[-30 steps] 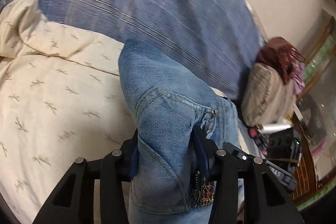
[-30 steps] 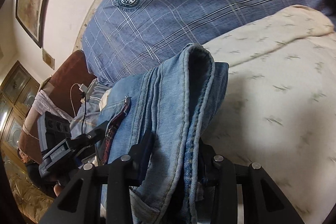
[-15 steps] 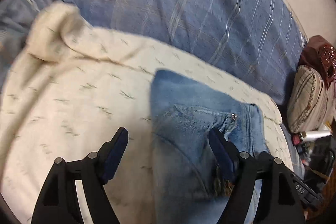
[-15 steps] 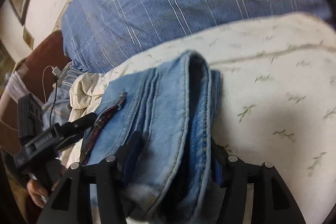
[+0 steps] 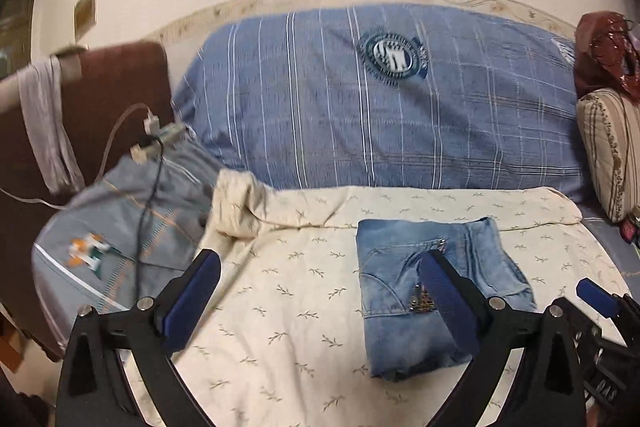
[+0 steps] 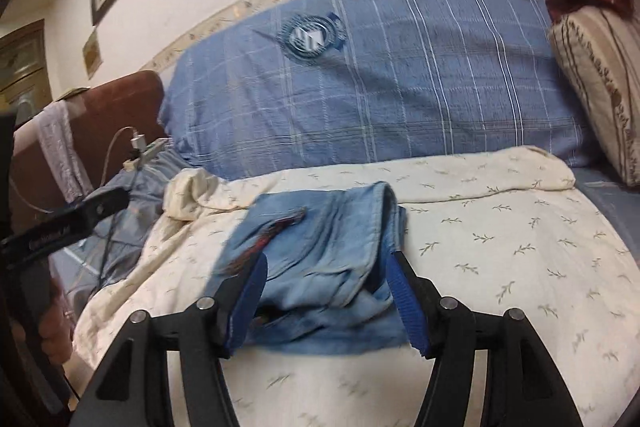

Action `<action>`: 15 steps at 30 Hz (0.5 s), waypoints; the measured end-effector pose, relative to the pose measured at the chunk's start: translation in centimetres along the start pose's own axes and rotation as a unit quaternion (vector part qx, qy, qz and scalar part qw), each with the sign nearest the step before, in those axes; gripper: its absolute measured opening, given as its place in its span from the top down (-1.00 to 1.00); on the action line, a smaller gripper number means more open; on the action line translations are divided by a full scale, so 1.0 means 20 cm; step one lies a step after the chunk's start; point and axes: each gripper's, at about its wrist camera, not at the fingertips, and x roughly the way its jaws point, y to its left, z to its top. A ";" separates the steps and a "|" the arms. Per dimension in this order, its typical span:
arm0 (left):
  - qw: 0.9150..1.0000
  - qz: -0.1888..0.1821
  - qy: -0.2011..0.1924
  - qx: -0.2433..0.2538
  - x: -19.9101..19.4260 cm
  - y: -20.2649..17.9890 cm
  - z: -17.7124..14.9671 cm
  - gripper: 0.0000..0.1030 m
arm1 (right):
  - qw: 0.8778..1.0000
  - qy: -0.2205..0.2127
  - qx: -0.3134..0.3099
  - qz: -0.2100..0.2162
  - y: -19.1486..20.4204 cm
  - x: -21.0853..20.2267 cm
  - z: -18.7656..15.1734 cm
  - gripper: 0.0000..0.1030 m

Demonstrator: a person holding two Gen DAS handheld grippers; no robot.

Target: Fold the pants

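1. Pants [image 5: 436, 291] lie folded into a compact denim bundle on the cream leaf-print sheet [image 5: 288, 291] of the bed, near the blue plaid pillow [image 5: 360, 115].
2. Left gripper [image 5: 320, 287] hangs above the sheet, jaws spread wide, holding nothing.
3. Right gripper [image 6: 326, 291] hangs over the bundle, jaws spread apart, gripping nothing.

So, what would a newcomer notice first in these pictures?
The folded jeans lie on the cream sheet, near the middle of the bed. Behind them a big blue checked pillow leans on the wall. Both grippers, left and right, are open and hold nothing.
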 end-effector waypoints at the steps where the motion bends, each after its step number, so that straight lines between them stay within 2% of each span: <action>1: 1.000 0.001 -0.005 0.002 -0.04 0.00 0.01 -0.96 | 1.000 -0.003 -0.005 0.003 0.03 -0.04 0.00 -0.27; 7: 1.000 -0.006 -0.024 0.000 -0.26 0.00 0.05 -1.00 | 0.999 -0.033 -0.028 0.009 0.16 -0.26 0.05 -0.29; 15: 0.999 0.009 -0.032 -0.002 -0.37 0.02 0.07 -1.00 | 0.998 -0.054 -0.036 0.020 0.24 -0.42 0.08 -0.31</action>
